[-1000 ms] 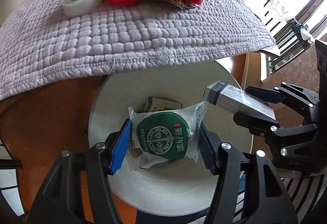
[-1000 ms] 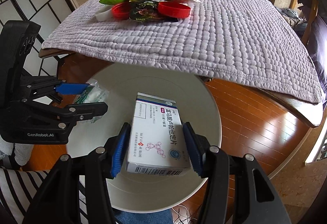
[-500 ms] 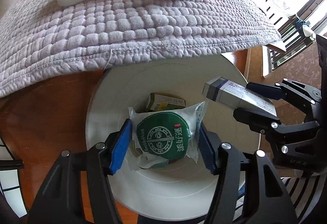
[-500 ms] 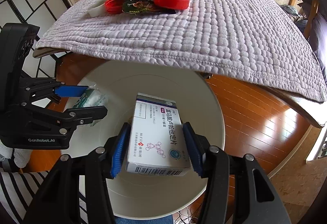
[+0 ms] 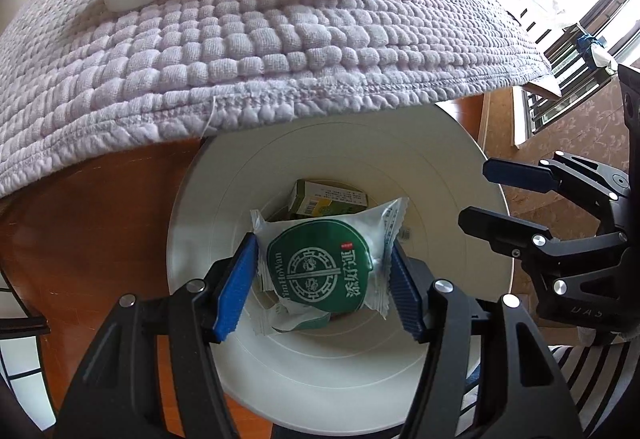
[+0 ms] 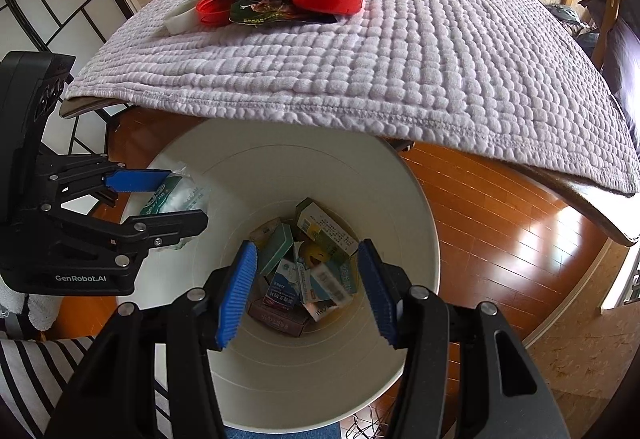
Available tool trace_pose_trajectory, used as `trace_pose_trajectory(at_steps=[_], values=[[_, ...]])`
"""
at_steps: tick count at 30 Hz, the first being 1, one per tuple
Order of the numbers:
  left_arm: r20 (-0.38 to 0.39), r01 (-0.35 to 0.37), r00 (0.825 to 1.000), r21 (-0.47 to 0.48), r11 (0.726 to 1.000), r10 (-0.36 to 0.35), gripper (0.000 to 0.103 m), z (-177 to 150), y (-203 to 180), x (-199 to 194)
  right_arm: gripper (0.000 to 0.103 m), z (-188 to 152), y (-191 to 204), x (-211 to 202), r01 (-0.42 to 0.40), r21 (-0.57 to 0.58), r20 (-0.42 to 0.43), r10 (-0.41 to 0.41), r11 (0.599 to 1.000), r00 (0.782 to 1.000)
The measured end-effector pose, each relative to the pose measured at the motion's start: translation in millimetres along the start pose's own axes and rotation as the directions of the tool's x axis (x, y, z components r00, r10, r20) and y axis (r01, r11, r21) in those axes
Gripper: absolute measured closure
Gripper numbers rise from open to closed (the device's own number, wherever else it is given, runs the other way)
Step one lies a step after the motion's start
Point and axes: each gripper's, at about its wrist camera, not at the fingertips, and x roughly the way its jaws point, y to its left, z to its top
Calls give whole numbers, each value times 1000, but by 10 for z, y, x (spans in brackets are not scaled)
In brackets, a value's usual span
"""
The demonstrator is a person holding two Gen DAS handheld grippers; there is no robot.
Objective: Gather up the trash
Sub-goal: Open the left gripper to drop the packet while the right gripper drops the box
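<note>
Above the white bin, we see the left gripper pinching a green-labelled packet, hiding litter below; the right gripper gapes empty.

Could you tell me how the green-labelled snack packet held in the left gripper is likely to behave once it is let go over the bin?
The snack packet looks like thin crinkly film, so probably light and floppy. Held between the left gripper pads above the white bin, it should drop straight in. The glossy wrapper may be slippery.
</note>
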Motion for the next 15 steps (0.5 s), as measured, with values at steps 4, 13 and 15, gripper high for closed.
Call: trace_pose_trajectory(at_steps=[4,13,15], values=[[32,24,999,-24,999,-23,9,29,32,-73,49,8,-60,-23,-2,26,2,2,1000,1000],[42,19,999,-41,999,-17,9,3,100,-142,49,13,-164,-120,8,35,10,-9,999,1000],[46,16,999,-39,999,-14,9,-2,117,-175,49,39,-153,-158,9,34,14,-9,999,1000]])
